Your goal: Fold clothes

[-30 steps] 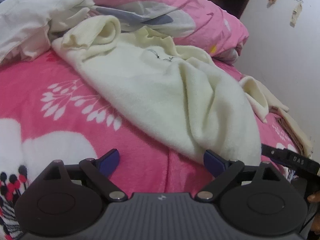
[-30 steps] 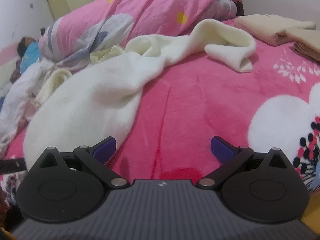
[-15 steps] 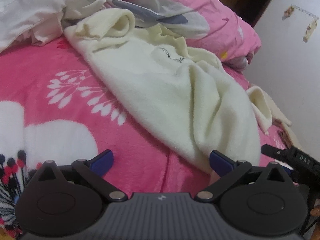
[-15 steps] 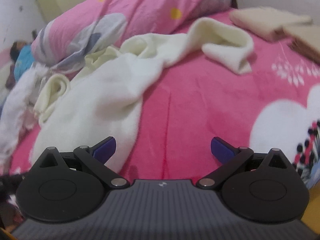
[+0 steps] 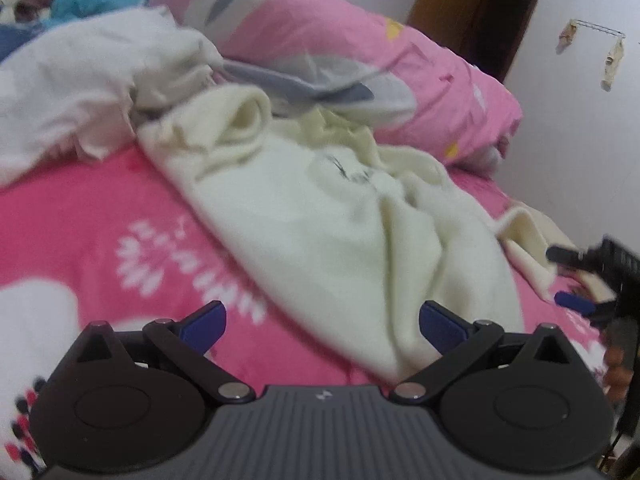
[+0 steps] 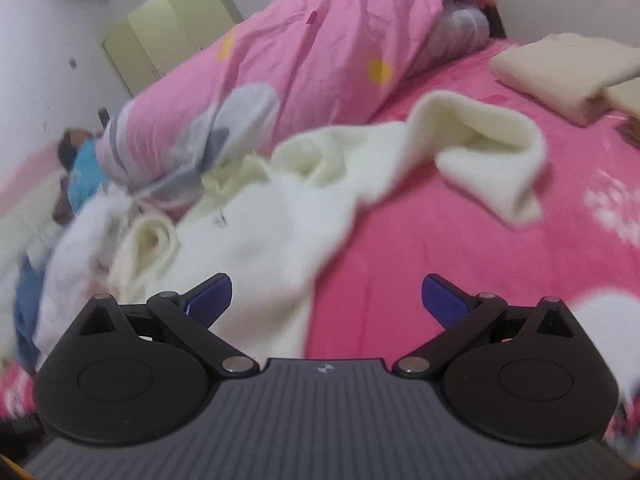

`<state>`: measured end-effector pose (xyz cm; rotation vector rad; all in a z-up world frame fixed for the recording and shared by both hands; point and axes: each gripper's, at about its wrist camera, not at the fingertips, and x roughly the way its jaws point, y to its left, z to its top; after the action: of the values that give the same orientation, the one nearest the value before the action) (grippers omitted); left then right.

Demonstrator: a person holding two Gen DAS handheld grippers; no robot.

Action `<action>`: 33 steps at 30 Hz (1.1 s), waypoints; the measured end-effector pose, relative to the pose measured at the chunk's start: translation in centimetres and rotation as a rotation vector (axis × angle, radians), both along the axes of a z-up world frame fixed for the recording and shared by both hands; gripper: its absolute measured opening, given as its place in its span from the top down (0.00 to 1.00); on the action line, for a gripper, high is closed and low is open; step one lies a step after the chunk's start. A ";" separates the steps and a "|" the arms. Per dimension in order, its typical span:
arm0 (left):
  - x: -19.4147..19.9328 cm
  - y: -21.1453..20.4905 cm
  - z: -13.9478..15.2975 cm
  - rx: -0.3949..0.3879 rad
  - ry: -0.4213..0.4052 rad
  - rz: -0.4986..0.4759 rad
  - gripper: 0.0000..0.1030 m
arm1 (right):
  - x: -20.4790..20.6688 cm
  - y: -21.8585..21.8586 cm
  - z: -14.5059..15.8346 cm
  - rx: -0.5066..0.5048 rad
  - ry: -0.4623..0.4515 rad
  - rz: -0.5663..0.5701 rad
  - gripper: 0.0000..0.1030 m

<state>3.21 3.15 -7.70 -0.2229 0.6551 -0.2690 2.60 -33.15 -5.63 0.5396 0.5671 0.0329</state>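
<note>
Covering the whole bed is a bright pink blanket [image 5: 100, 208] with white leaf prints, and along its far side lies a long rolled pink quilt [image 5: 360, 68] patched with grey. Sprawled across the blanket, and that's the item of the moment, is the cream sweater [image 5: 328, 232]: unfolded, rumpled, body running diagonally from the quilt down toward both tools, one sleeve curled into a loop at its upper left, the other sleeve [image 6: 488, 152] flung out to the right and doubled over on itself. A heap of white laundry [image 5: 72, 92] sits beside the sweater's looped sleeve, touching it. Over by the wall, a folded beige pile [image 6: 560, 68] rests on the blanket, well apart from the sweater.

Now the tools. The left gripper [image 5: 322, 322] hangs over the sweater's near hem, jaws spread as wide as they go and gripping nothing; the hem lies near its right finger, but the picture is too blurred to tell whether they touch. The right gripper [image 6: 326, 296] is spread wide too, empty, its left finger over the sweater's edge, its right finger over bare pink blanket.
</note>
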 end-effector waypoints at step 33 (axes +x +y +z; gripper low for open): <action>4.0 -0.6 -3.2 0.000 -0.103 0.005 0.20 | 27.9 -5.3 -2.8 -0.490 0.037 -0.084 0.93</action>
<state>7.26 2.51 -10.86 -0.2090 0.5528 -0.2733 30.53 -38.45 -8.48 0.0861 0.5634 -0.1923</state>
